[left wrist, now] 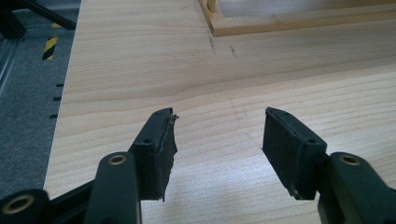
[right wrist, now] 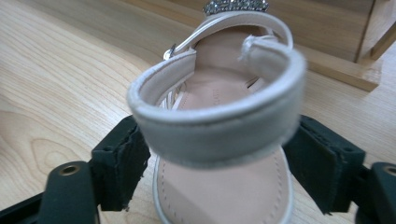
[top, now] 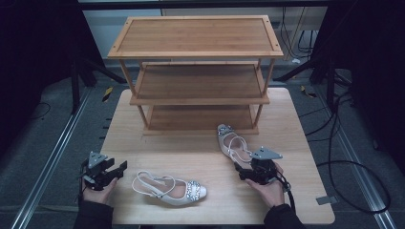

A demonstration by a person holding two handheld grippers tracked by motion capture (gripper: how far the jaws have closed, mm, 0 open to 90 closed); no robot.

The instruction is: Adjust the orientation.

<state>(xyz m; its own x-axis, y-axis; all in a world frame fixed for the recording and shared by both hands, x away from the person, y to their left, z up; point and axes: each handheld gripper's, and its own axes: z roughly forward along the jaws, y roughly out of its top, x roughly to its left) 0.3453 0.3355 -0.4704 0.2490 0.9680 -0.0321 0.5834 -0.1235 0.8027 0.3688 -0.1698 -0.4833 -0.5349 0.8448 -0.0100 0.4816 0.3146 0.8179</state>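
Dark floor and trailing cables surround a pale wooden tabletop (top: 143,205) carrying an empty three-tier bamboo shoe rack (top: 196,71) at its far side. Two white jewelled sandals lie in front of it: the near sandal (top: 169,187) on its side toward the left, the far sandal (top: 232,144) with its toe touching the rack base.

Step in hand, as judged: grasping the far sandal by the heel. The right tongs (right wrist: 215,163) straddle its heel strap (right wrist: 219,126), jaws spread, pads not yet pressing. Next move: close firmly on the strap, then lift toward a shelf.

The left tongs (left wrist: 217,140) stand released above bare wood.
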